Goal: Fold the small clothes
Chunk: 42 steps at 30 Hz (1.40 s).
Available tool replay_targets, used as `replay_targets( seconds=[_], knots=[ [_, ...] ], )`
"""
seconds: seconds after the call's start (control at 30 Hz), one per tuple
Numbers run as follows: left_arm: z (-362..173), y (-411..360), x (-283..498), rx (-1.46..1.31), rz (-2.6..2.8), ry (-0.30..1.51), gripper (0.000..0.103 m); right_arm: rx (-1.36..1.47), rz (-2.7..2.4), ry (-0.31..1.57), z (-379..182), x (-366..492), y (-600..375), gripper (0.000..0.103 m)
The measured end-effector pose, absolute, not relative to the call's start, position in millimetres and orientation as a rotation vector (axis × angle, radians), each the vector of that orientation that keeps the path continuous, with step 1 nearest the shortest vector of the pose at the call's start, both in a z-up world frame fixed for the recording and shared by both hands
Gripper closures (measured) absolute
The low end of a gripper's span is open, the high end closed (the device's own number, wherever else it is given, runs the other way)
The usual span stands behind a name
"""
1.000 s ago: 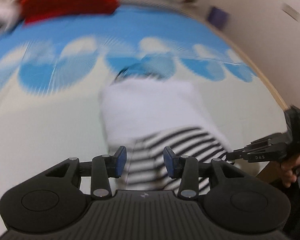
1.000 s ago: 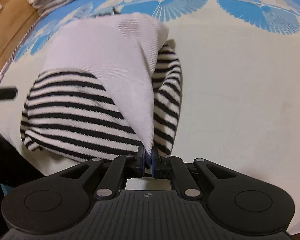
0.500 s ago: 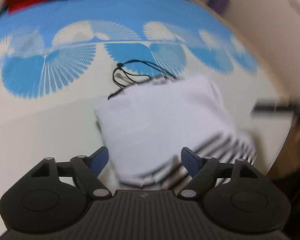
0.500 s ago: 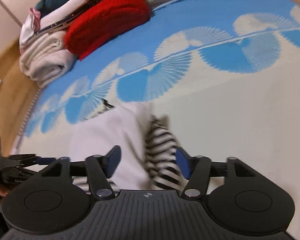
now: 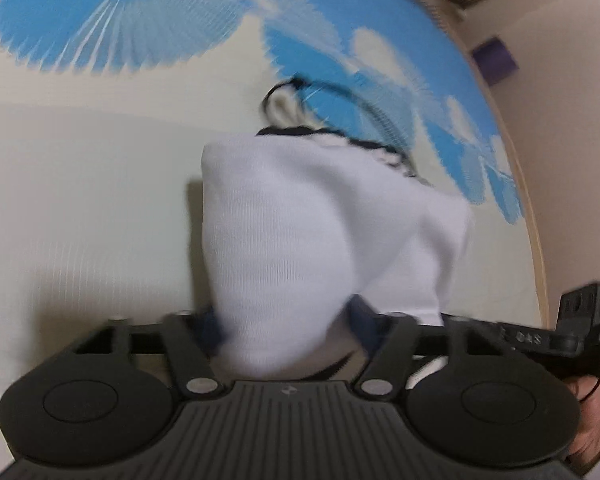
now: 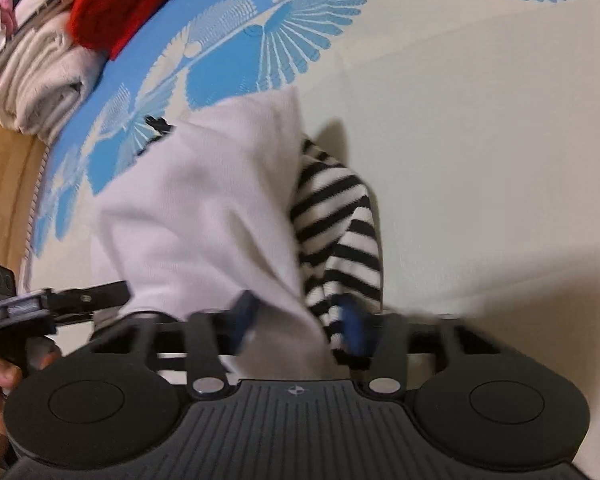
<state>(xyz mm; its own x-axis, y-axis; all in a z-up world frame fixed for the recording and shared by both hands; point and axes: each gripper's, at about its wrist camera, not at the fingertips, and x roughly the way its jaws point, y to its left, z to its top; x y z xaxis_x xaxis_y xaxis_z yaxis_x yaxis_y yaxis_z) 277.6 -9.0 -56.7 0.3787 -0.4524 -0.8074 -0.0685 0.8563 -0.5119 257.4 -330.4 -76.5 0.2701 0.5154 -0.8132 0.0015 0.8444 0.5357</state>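
Both tools lower, seemingly astride garment (image 5: 300, 232)

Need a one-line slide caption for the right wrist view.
Right gripper with jaws open around near edge of white-and-striped garment on blue fan-print mat.

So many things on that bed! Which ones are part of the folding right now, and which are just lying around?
Part of the job:
- white-and-striped garment
- left gripper, fingers apart around its near edge
- right gripper, fingers apart around its near edge

Just lying about:
- red knit
- cream folded towels
- purple object off the bed
- blue-patterned bedspread, the work surface
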Motion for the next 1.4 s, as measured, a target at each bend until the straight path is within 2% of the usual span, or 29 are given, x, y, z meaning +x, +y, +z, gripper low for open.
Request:
replay_targets(
  seconds=[0.03, 0.17, 0.2, 0.3, 0.4, 0.47, 0.57, 0.63, 0.8, 0.9, 0.97, 1.03, 1.1, 1.17, 1.3, 1.33, 1.37, 1.4],
  knots=[
    [-45, -10, 276, -0.47, -0.284, 1.131, 0.057, 0.47, 0.358, 1.242, -73, 259, -328, 0.085],
    [-9, -1, 278, -0.407, -0.258, 0.979, 0.059, 0.475, 0.335, 1.142, -57, 273, -316, 0.092],
    [-3, 4, 279, -0.383, -0.228, 0.951, 0.057, 0.464, 0.342, 1.095, -49, 279, -309, 0.092],
    [8, 26, 283, -0.362, -0.055, 0.904, 0.037, 0.458, 0.377, 0.981, -31, 294, -287, 0.092],
    [21, 39, 278, -0.33, -0.019, 0.861, 0.031, 0.409, 0.351, 1.021, -40, 305, -264, 0.092],
    [16, 35, 277, -0.338, -0.116, 0.937, 0.031, 0.347, 0.302, 1.063, -50, 310, -255, 0.092],
    [-13, 13, 273, -0.14, -0.122, 1.099, 0.029, 0.332, 0.259, 1.103, -60, 316, -253, 0.092],
    [-33, 10, 269, -0.061, -0.066, 1.157, 0.014, 0.333, 0.258, 1.113, -62, 315, -255, 0.092],
    [-5, 24, 258, -0.154, -0.064, 1.091, 0.024, 0.29, 0.231, 1.071, -48, 303, -255, 0.086],
    [7, 19, 246, -0.165, -0.152, 1.055, 0.024, 0.278, 0.315, 0.982, -29, 287, -261, 0.084],
    [-4, 8, 247, -0.09, -0.16, 1.126, 0.022, 0.24, 0.393, 0.986, -31, 278, -260, 0.083],
    [-22, 0, 245, 0.004, -0.105, 1.185, 0.009, 0.129, 0.429, 1.085, -50, 270, -253, 0.078],
    [-20, 0, 243, -0.006, -0.075, 1.177, 0.008, -0.001, 0.407, 1.185, -69, 260, -251, 0.078],
    [-5, 1, 235, 0.013, -0.036, 1.095, 0.008, -0.044, 0.346, 1.137, -59, 252, -258, 0.078],
    [52, -4, 204, 0.1, 0.084, 0.891, 0.007, -0.005, 0.318, 0.874, 3, 225, -275, 0.076],
    [68, -5, 192, 0.093, 0.081, 0.846, 0.003, -0.022, 0.315, 0.804, 19, 214, -277, 0.07],
    [84, -6, 179, 0.082, 0.081, 0.802, 0.003, -0.037, 0.304, 0.747, 33, 204, -279, 0.058],
    [98, -8, 164, 0.066, 0.076, 0.757, 0.003, -0.037, 0.284, 0.697, 46, 192, -282, 0.052]
  ],
)
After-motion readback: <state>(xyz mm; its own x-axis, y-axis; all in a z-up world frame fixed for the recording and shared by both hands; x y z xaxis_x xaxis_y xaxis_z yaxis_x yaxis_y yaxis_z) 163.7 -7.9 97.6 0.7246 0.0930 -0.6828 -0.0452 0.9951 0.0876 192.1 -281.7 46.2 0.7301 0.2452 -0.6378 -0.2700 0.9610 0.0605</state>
